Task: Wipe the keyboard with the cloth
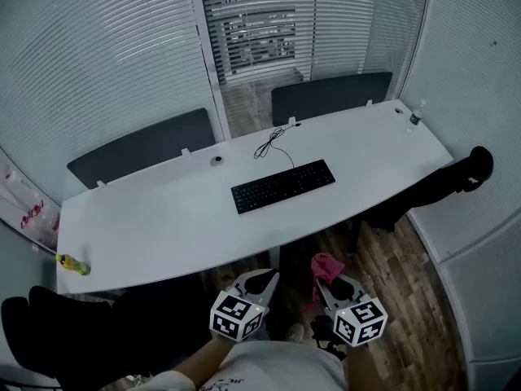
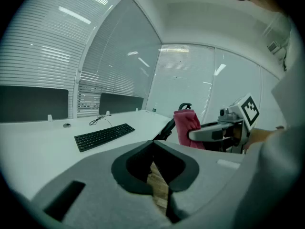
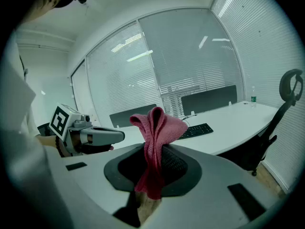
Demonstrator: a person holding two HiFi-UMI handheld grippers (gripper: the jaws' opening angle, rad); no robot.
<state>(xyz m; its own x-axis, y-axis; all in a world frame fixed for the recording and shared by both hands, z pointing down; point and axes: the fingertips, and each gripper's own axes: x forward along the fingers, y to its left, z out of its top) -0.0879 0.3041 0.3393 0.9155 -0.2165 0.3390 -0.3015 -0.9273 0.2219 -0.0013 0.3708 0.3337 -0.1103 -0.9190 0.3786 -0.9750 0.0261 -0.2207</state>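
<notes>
A black keyboard (image 1: 282, 186) lies at the middle of the white desk (image 1: 163, 226), its cable (image 1: 273, 143) running to the far edge. Both grippers are held low in front of the desk's near edge, close to the person's body and well short of the keyboard. My right gripper (image 1: 330, 279) is shut on a pink cloth (image 1: 326, 265), which bunches up above the jaws (image 3: 155, 137). My left gripper (image 1: 262, 281) is shut with nothing in it. In the left gripper view the keyboard (image 2: 105, 136) lies far left, with the cloth (image 2: 187, 127) to the right.
A yellow bottle (image 1: 72, 264) lies at the desk's near left corner, and a small bottle (image 1: 415, 119) stands at the far right. A black office chair (image 1: 456, 177) stands right of the desk, another dark chair (image 1: 57, 332) at lower left. Dark panels (image 1: 142, 145) line the desk's back edge. Wooden floor (image 1: 407, 283) is below.
</notes>
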